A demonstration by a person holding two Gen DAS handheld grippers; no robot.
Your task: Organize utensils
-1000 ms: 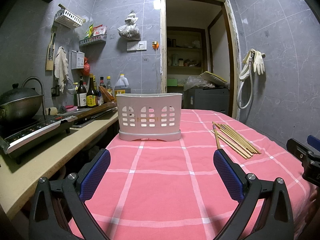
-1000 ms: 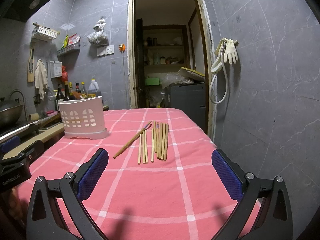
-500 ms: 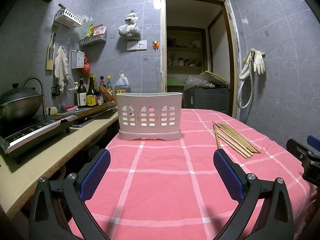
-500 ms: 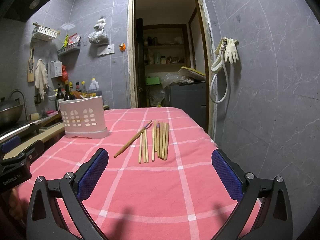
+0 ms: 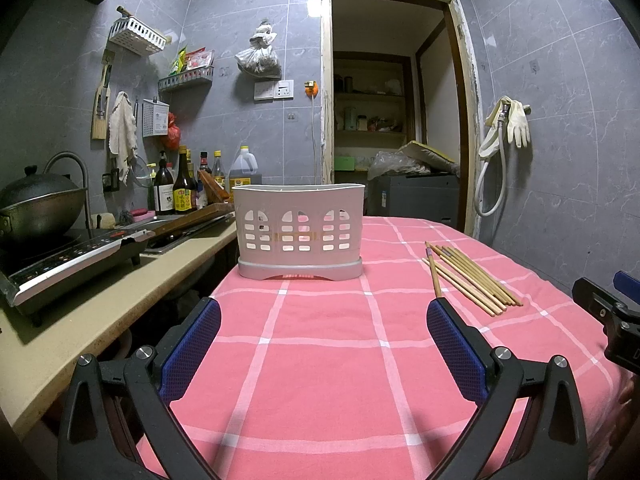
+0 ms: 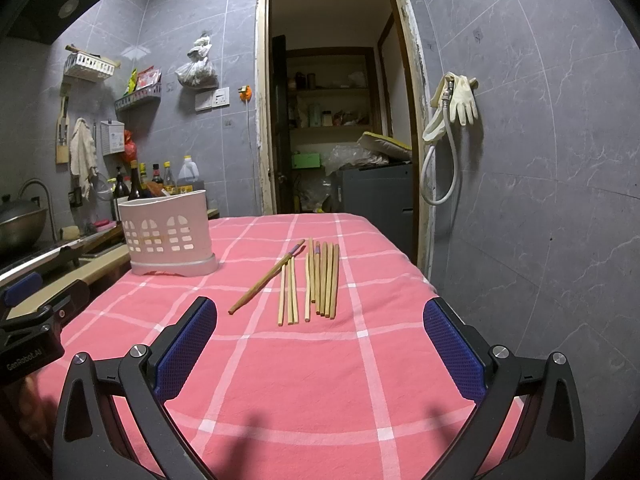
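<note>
Task barely begun. Our left gripper (image 5: 323, 330) and right gripper (image 6: 320, 328) were both spread wide and held nothing. The chopsticks (image 6: 310, 280) lay loose on the desk (image 6: 360, 380) just ahead of the right gripper (one stick angled away from the rest), none yet in the white utensil basket (image 5: 299, 232), which stood straight ahead of the left gripper. We judged every stick still to be moved.

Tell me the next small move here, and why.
Probably the right gripper should ease forward and down toward the chopsticks. They lie loose on the pink tablecloth, directly ahead of it; the white utensil basket stands apart. Both grippers, including the left gripper, are open and hold nothing.
</note>
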